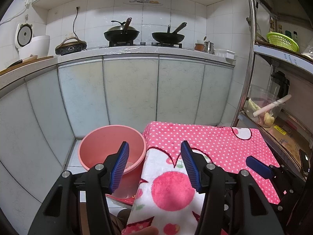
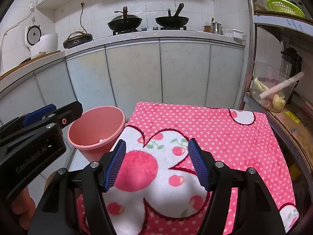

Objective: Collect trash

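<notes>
left gripper: black frame, blue ribbed pads, jaws spread wide, nothing between them. Hangs over the seam between bucket and table edge; my read is it's lined up for a drop into the bucket or has nothing to drop.
right gripper: same build, jaws wide apart, empty. Hovers above the towel, near its front-left part.
pink polka-dot towel with cherry and heart print: covers the low table as the work surface. No loose trash visible on it in either view.
round pink plastic bucket: on the floor, touching or just beside the table's left edge, likely parked there so trash goes straight over the edge.
trash: small pale scrap at the bucket bottom, seen in the right wrist view; too small to identify. In the left wrist view the left pad hides most of it.
task status: looks near done, table shows nothing left to pick.
metal shelf rack: right of table, clear box with food items on the lower shelf, green basket up top. Not trash as far as I can tell.
pale cabinet doors: behind bucket and table.
countertop: two black woks on the stove, white rice cooker at left.
</notes>
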Demonstrator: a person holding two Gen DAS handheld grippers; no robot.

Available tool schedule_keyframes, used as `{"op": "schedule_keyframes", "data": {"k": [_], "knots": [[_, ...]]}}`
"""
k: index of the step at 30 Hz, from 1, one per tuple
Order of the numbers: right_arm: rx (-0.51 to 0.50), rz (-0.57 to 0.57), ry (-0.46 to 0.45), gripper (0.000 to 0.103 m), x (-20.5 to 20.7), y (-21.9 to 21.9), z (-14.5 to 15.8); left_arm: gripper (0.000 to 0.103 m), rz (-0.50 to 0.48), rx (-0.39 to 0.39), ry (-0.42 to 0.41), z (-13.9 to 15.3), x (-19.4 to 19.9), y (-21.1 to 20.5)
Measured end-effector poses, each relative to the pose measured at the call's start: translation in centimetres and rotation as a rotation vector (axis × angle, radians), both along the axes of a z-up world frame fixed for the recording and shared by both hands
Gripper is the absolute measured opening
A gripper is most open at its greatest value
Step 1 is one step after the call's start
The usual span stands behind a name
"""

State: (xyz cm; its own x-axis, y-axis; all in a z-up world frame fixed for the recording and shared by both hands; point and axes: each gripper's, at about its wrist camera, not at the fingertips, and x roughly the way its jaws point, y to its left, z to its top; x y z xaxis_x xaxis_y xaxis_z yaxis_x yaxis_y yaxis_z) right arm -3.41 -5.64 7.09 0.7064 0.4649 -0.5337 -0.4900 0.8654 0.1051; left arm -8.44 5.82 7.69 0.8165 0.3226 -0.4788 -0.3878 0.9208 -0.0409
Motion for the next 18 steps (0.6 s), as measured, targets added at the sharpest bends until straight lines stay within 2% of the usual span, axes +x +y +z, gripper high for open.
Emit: {"op": "schedule_keyframes", "data": {"k": [18], "knots": [[0.002,0.002,-0.002,0.066,-0.28,-0.02,-0.1,0.054,-0.002,0.003,-0.002,0.09,-0.25,-0.19]]}}
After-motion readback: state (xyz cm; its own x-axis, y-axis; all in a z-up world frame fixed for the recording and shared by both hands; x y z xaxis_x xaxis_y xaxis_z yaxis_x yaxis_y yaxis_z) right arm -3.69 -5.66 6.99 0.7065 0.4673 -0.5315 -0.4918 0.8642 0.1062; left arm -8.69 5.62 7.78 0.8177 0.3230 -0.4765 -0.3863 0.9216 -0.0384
